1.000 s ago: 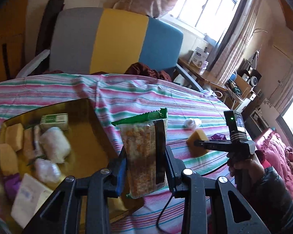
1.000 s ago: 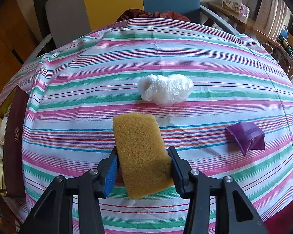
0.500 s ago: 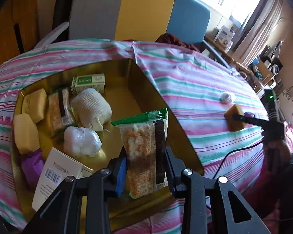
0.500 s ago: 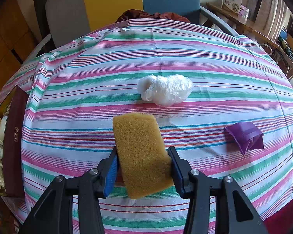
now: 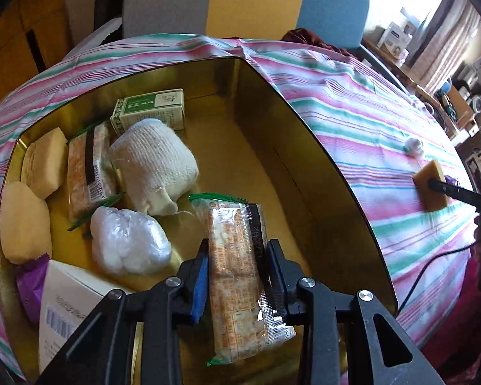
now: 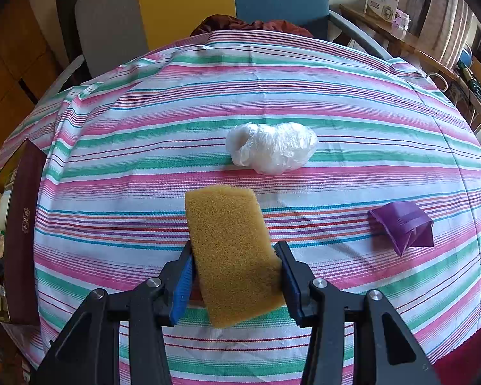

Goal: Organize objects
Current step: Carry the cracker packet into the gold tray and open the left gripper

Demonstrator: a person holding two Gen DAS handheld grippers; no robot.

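Your left gripper [image 5: 235, 268] has swung over the gold box [image 5: 320, 147], fingers pinching the snack packet [image 5: 240, 276] upright above its floor; your right gripper [image 6: 234, 276] clamps the sponge [image 6: 231, 250] farther off.

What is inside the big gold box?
The gold box holds a green carton, cloth bundle, plastic ball, snack packet, pale blocks and a white box. Anything under them is hidden.
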